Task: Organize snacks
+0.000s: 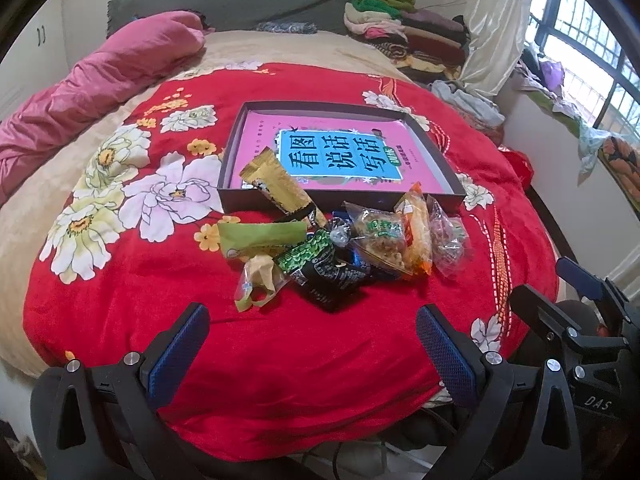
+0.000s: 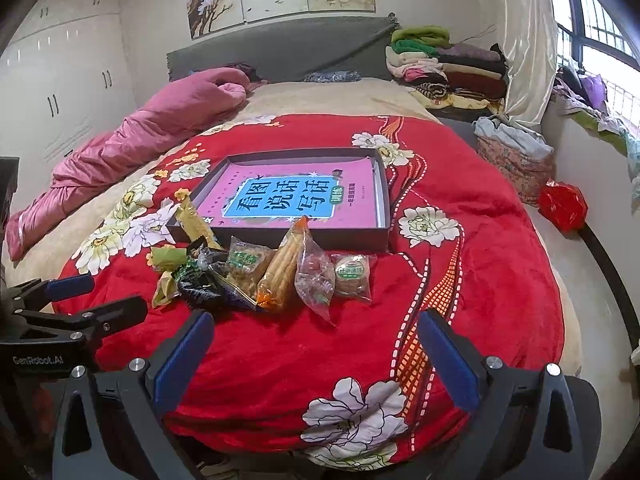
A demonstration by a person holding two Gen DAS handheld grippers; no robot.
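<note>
Snack packets [image 1: 340, 248] heaped mid-bed on red blanket [image 1: 280, 360], touching the near wall of the shallow box [image 1: 344, 204]; gold packet [image 1: 276, 188] leans over its near-left corner; bare blanket toward the bed's near edge. Left tool [image 1: 312, 344] and right tool [image 2: 316, 352] both agape, empty. Only the right view shows the round cake packet [image 2: 352, 276] at the heap's right end.

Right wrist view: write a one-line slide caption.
Open right hand-held gripper hovers over a red floral blanket, facing a pile of wrapped snacks before a shallow box holding a pink book.
</note>
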